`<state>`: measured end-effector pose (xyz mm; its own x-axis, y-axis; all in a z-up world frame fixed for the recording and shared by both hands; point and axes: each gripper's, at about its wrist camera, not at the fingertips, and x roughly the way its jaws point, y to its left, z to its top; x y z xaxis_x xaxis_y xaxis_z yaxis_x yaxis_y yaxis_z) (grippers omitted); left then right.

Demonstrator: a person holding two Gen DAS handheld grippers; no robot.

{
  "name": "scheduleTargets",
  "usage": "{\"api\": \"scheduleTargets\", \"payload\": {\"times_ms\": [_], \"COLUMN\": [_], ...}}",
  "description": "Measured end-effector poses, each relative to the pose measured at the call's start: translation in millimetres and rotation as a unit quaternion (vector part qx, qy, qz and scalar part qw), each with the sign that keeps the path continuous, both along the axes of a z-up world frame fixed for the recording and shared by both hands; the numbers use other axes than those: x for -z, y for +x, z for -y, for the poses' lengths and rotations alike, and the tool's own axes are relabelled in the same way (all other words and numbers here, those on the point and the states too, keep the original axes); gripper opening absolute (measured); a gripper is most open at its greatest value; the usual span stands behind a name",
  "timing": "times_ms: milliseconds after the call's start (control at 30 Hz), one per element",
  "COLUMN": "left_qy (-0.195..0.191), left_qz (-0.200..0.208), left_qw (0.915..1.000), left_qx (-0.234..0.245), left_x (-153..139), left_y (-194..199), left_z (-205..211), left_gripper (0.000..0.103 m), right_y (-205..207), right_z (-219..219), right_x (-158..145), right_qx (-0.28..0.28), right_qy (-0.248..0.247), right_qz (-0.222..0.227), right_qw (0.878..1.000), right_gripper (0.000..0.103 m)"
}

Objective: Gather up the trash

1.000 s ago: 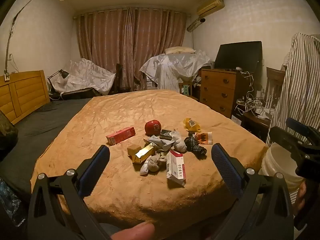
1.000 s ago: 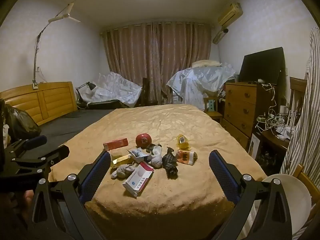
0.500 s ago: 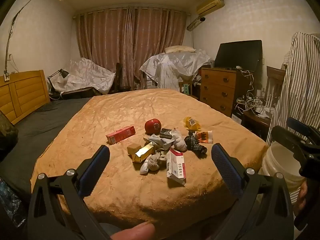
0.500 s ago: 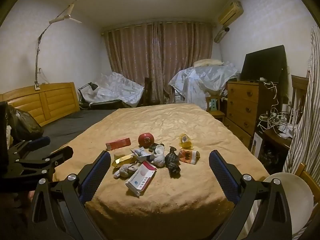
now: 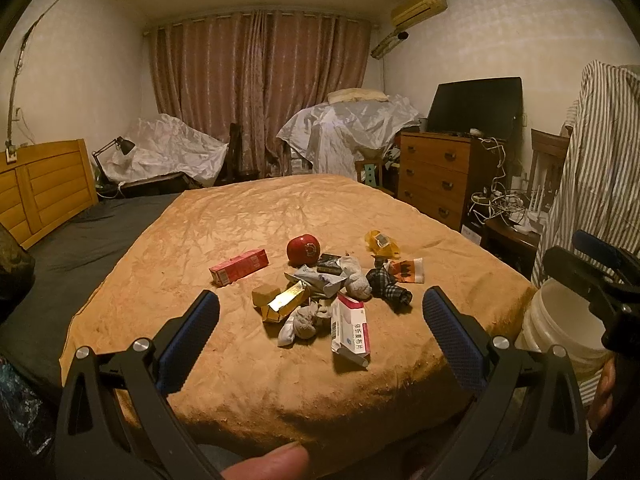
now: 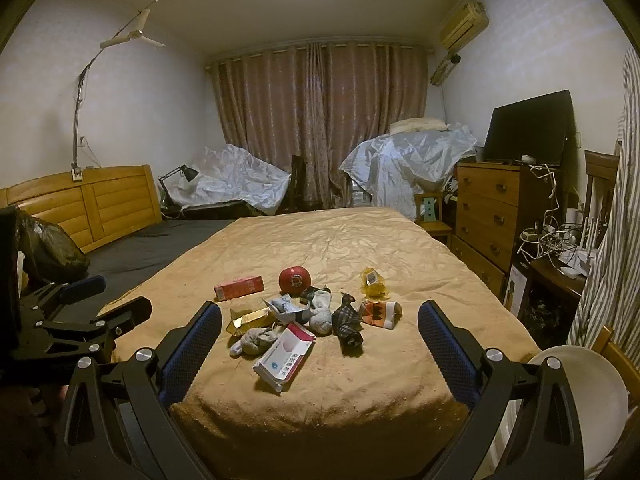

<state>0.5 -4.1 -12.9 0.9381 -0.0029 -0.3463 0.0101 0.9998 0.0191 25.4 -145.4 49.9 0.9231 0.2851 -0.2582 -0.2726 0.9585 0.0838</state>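
Observation:
A pile of trash lies near the foot of the bed [image 5: 280, 216]: a white and pink medicine box [image 5: 351, 330] [image 6: 286, 354], a gold box [image 5: 285, 302], a red carton [image 5: 239, 266] [image 6: 239, 287], a red round object [image 5: 303, 248] [image 6: 295, 279], crumpled grey socks [image 5: 302, 322], a dark plaid cloth [image 5: 390, 290], a yellow wrapper [image 5: 382, 239] and an orange wrapper [image 5: 406, 271]. My left gripper [image 5: 320, 334] is open and empty, short of the pile. My right gripper [image 6: 320, 342] is open and empty, also short of the pile.
A white bucket [image 5: 560, 320] [image 6: 592, 400] stands at the bed's right corner. A wooden dresser [image 5: 434, 176] with a TV, a cluttered side table and a hanging striped shirt [image 5: 592, 168] line the right. A headboard [image 5: 44, 188] and dark bag are at the left.
The right gripper has moved slightly closer to the bed. The left view is nearly unchanged. Both grippers stay open.

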Motion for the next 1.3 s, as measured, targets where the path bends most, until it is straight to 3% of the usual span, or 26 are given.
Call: {"api": "scheduleTargets", "payload": {"times_ms": [1300], "left_qy": [0.002], "left_qz": [-0.006], "left_qw": [1.0], "left_qx": [0.0], "left_x": [-1.0], "left_y": [2.5], "left_z": [-2.1], "left_gripper": [0.098], "right_y": [0.5], "right_z": [1.6], "right_x": [1.4], "right_qx": [0.0], "right_qy": [0.001], "right_qz": [-0.001], "right_qw": [1.0], "right_gripper": [0.098]}}
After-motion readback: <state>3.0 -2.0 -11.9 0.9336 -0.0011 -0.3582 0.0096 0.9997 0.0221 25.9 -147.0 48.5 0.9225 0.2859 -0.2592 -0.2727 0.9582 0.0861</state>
